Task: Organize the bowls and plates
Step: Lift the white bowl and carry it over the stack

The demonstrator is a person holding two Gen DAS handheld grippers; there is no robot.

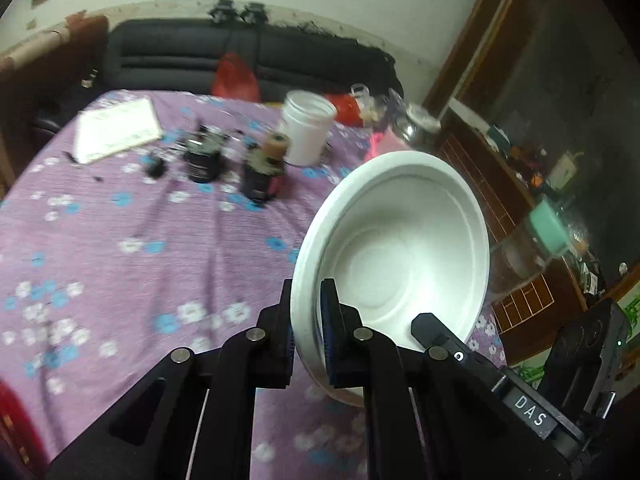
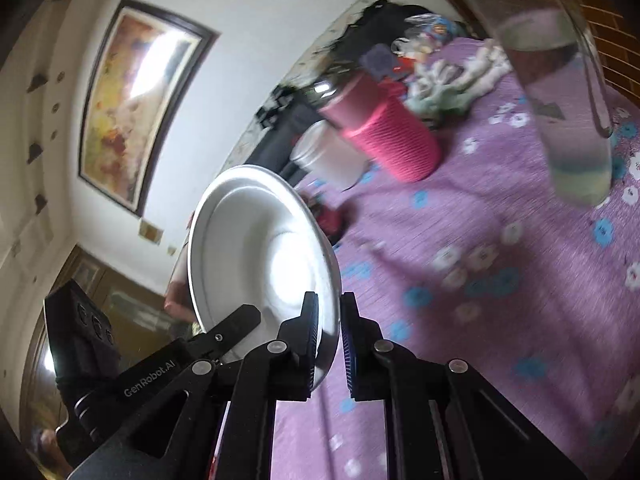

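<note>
Presently: one white disposable bowl (image 1: 396, 240), aloft over the purple floral tablecloth (image 1: 120, 260), rim pinched by left gripper (image 1: 306, 320) and right gripper (image 2: 329, 328). Light, thin, probably bendable; grip rim gently.

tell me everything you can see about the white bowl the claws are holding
The white bowl is round, matte and plain, like moulded paper or foam, with a broad flat rim and a ringed base, and it is empty. It is tilted up on edge above the purple flowered tablecloth. The left claw pinches its rim, and the right claw pinches the rim at another spot.
</note>
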